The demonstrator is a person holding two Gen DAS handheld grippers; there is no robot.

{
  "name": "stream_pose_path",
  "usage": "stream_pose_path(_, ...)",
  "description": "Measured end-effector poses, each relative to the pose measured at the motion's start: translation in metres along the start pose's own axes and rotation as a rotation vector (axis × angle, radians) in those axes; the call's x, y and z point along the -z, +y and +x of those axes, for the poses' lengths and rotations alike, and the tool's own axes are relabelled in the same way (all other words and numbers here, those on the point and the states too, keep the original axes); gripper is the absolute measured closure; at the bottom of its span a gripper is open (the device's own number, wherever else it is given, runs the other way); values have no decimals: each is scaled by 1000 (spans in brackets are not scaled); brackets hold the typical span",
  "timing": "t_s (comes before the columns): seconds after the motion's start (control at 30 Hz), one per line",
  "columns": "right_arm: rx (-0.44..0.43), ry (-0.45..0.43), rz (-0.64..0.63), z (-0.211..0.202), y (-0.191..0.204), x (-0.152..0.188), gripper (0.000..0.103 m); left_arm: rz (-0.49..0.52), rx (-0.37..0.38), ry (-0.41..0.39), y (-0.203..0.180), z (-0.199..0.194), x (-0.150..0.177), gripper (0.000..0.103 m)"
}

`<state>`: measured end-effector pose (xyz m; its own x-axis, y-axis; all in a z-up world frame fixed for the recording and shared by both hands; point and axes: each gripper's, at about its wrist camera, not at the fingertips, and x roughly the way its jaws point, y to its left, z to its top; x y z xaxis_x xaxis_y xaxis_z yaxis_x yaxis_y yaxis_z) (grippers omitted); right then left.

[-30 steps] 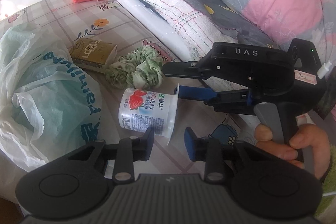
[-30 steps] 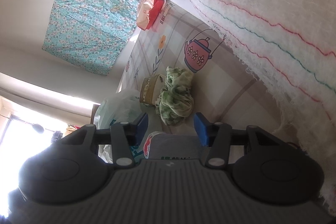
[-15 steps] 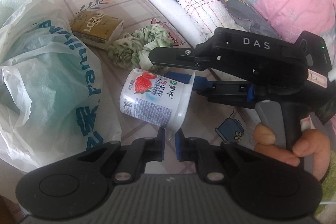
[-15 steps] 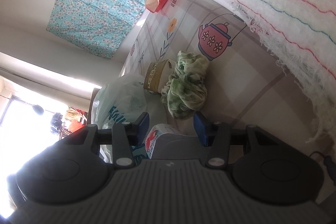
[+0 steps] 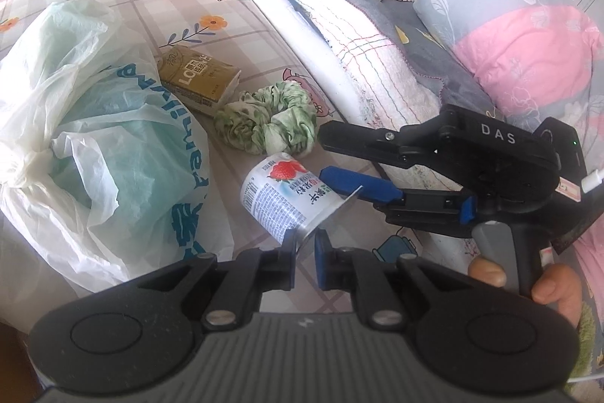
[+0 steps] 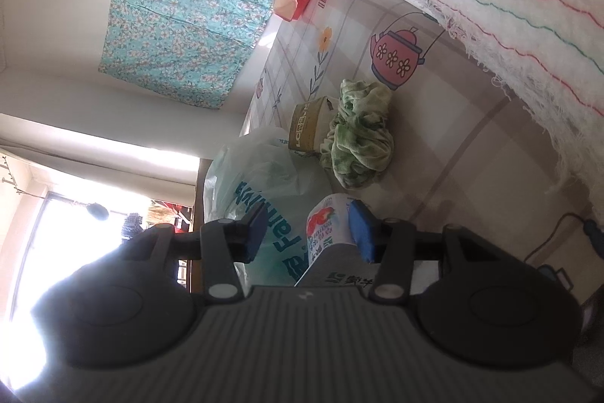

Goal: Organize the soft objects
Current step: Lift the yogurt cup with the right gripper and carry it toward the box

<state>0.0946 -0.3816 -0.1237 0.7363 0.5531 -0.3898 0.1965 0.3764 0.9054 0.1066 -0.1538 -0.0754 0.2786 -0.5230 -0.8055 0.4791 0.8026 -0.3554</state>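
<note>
The left tool [image 5: 304,250] is clenched on the rim of the yogurt cup [image 5: 287,199]; the right tool [image 5: 332,153] (jaws apart) straddles it at 3 o'clock, above the bed [image 5: 245,21].

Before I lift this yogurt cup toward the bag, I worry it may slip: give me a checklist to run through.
1. Left gripper fingers shut on the yogurt cup rim: ok.
2. Right gripper clamped on the cup: not ok; the cup sits between its fingers, but one pad stands clear of it.
3. Plastic bag mouth open to take the cup: cannot tell.
4. Green scrunchie clear of the cup's base: cannot tell; they lie very close.
</note>
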Motion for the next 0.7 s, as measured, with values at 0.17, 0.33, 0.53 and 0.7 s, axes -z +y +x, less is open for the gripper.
stream_pose_path(0.17,-44,-12,39,-8,4,-2,55,-27,22,-19,3,-1,-6,92)
stream_pose_path(0.33,-67,-17,81,-5,2,-7,55,-47,21,-55,8,-5,-15,90)
stream_pose_path(0.53,-76,-18,96,6,5,-10,55,-66,25,-77,14,-5,-28,88)
stream_pose_path(0.7,-68,-36,110,7,3,-17,55,-91,26,-84,19,0,-39,88)
